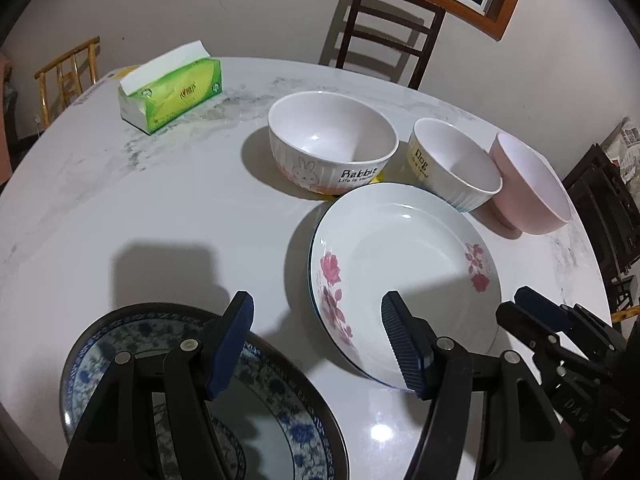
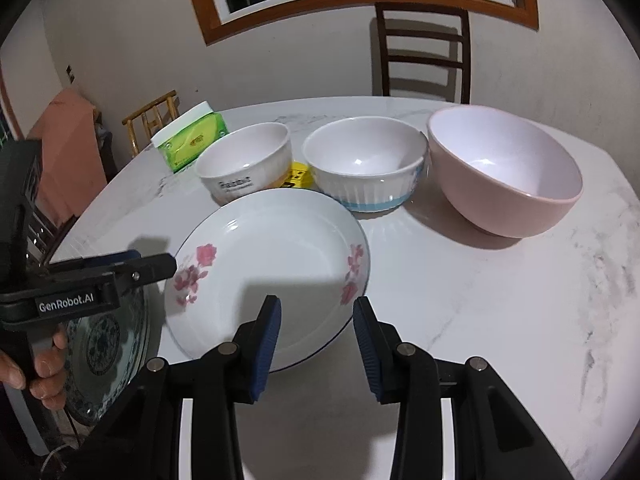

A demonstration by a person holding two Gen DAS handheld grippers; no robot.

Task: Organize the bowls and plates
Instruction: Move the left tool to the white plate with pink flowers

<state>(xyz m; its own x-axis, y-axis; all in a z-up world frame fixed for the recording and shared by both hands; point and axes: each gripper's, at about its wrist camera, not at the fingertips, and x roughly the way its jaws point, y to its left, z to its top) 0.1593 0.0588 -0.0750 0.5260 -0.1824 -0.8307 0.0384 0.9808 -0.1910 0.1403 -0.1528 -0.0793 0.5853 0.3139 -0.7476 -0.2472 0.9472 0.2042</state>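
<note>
A white plate with pink flowers (image 1: 404, 276) (image 2: 272, 272) lies on the marble table. A blue-patterned plate (image 1: 256, 412) (image 2: 104, 356) lies at its left, under my left gripper. Behind stand a "Rabbit" bowl (image 1: 332, 144) (image 2: 244, 164), a ribbed white bowl (image 1: 456, 164) (image 2: 364, 168) and a pink bowl (image 1: 532, 184) (image 2: 504, 172). My left gripper (image 1: 316, 340) (image 2: 160, 264) is open and empty between the two plates. My right gripper (image 2: 316, 344) (image 1: 520, 308) is open and empty over the flowered plate's near rim.
A green tissue box (image 1: 172, 88) (image 2: 192, 140) sits at the back left of the table (image 1: 140, 208). A yellow item (image 2: 298, 174) lies between the bowls. A dark chair (image 2: 424, 52) stands behind the table, a bamboo chair (image 1: 68, 76) to the left.
</note>
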